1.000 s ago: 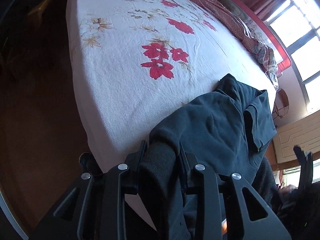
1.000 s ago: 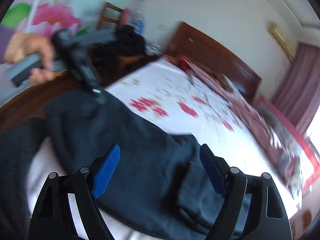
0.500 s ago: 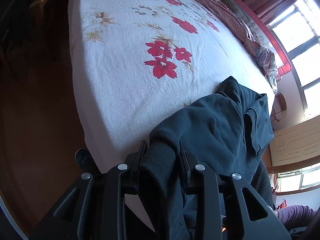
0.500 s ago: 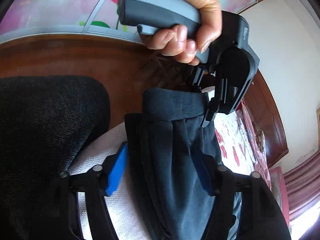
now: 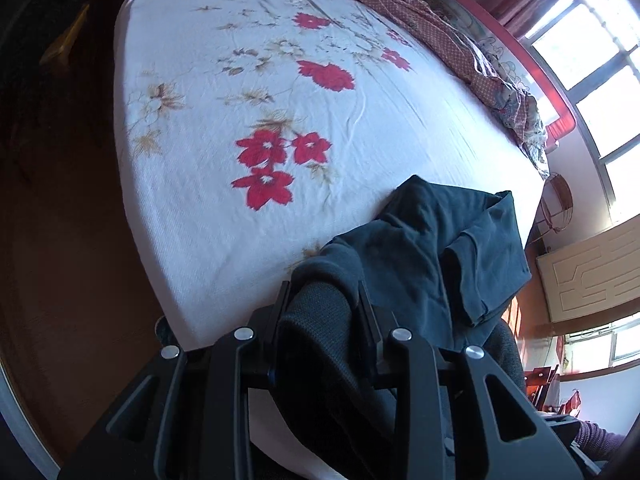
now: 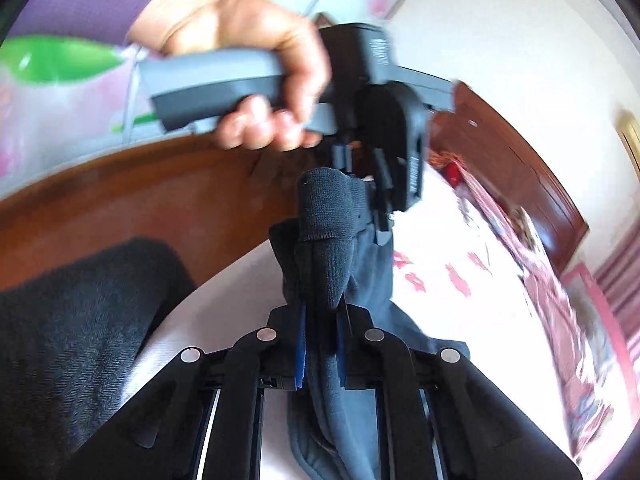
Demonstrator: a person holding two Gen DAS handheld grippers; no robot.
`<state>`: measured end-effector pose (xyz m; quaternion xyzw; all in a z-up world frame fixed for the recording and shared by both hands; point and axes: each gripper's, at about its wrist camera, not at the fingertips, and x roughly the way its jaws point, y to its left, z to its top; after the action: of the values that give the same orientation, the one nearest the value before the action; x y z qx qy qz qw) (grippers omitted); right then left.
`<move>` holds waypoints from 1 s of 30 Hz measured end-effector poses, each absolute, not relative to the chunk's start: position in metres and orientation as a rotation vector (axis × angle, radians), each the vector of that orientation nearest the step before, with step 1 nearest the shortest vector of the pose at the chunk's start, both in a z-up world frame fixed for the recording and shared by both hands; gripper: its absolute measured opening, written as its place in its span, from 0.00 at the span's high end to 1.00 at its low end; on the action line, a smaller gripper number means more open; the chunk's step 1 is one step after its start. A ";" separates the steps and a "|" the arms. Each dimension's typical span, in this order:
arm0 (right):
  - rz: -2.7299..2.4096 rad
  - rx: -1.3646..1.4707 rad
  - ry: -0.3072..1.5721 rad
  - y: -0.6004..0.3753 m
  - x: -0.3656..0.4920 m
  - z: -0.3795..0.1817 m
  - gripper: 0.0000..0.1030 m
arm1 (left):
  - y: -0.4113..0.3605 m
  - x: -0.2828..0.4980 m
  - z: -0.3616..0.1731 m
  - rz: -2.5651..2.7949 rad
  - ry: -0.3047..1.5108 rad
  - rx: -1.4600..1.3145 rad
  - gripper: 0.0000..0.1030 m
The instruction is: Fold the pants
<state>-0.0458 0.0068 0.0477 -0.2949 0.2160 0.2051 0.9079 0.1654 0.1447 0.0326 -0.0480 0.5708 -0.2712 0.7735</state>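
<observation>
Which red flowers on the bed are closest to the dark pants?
The bunch of three red flowers, just up-left of the pants. The other red flowers lie farther up the bed.

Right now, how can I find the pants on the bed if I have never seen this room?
Look at the large bed with the white sheet printed with red flowers. Near its foot end lies a crumpled heap of dark navy cloth, the pants. They are the only plain dark thing on the sheet, and both the left gripper and the right gripper are shut on their ribbed waistband.
</observation>
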 end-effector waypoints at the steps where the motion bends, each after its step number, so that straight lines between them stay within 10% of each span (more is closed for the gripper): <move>1: 0.397 -0.571 0.433 -0.008 -0.045 0.059 0.92 | 0.131 0.168 0.046 -0.604 1.225 -0.082 0.72; 14: -0.046 -0.207 0.375 -0.251 -0.068 0.103 0.93 | -0.180 0.186 0.131 -0.894 1.144 0.216 0.71; 23: -0.153 0.364 0.495 -0.407 -0.088 -0.006 0.93 | -0.356 0.160 0.052 -0.935 1.225 0.466 0.67; 30: -0.012 1.029 0.511 -0.471 -0.104 -0.102 0.86 | -0.363 0.148 0.055 -0.970 1.230 0.437 0.44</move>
<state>-0.1043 -0.4707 -0.1019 0.4869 0.2415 -0.0058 0.8394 0.1484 -0.3631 0.0552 0.1950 0.5493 -0.4334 0.6874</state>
